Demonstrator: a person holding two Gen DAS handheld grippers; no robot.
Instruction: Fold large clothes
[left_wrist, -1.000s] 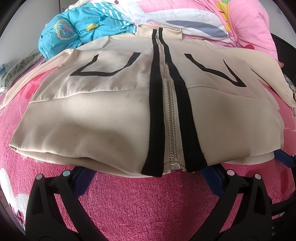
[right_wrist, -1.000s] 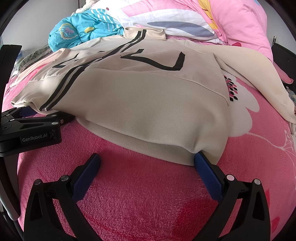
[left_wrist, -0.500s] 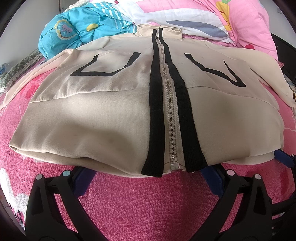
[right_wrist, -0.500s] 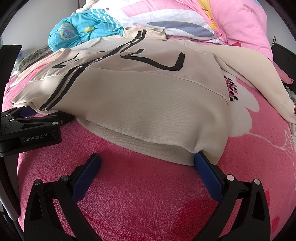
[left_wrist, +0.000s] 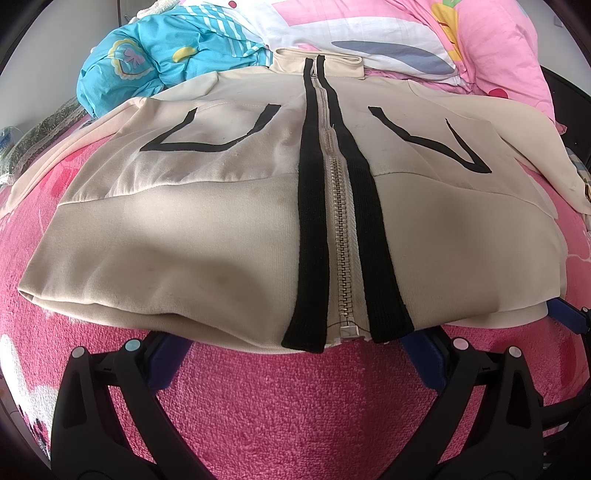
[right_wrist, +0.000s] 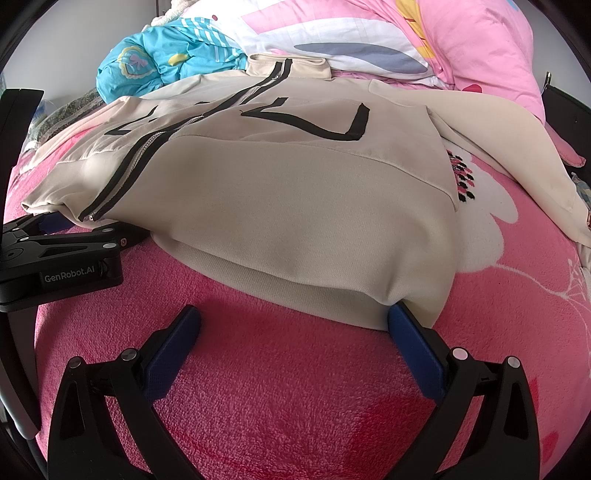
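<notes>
Pink fleece blanket (left_wrist: 295, 398) covers the bed; bedding piled at the far end behind the jacket: pink quilt (left_wrist: 498, 40), blue bundle (left_wrist: 155, 62)

Jacket (left_wrist: 221, 229), cream, lies flat on the blanket, front up, zipped, collar far, hem near. Sleeves (right_wrist: 517, 147) spread out to both sides of the jacket, not yet turned in. No fold visible; judged at the very start, with sleeves, sides and hem-to-collar fold all left

Zip (left_wrist: 341, 240) runs down the jacket's middle between black bands

Left gripper (left_wrist: 295, 354) at the jacket's hem below the zip, fingers wide, tips just under the hem edge, nothing pinched

Right gripper (right_wrist: 295, 328) at the jacket's near right hem corner, fingers wide; right pad (right_wrist: 413, 339) touches the corner, left pad on bare blanket
</notes>
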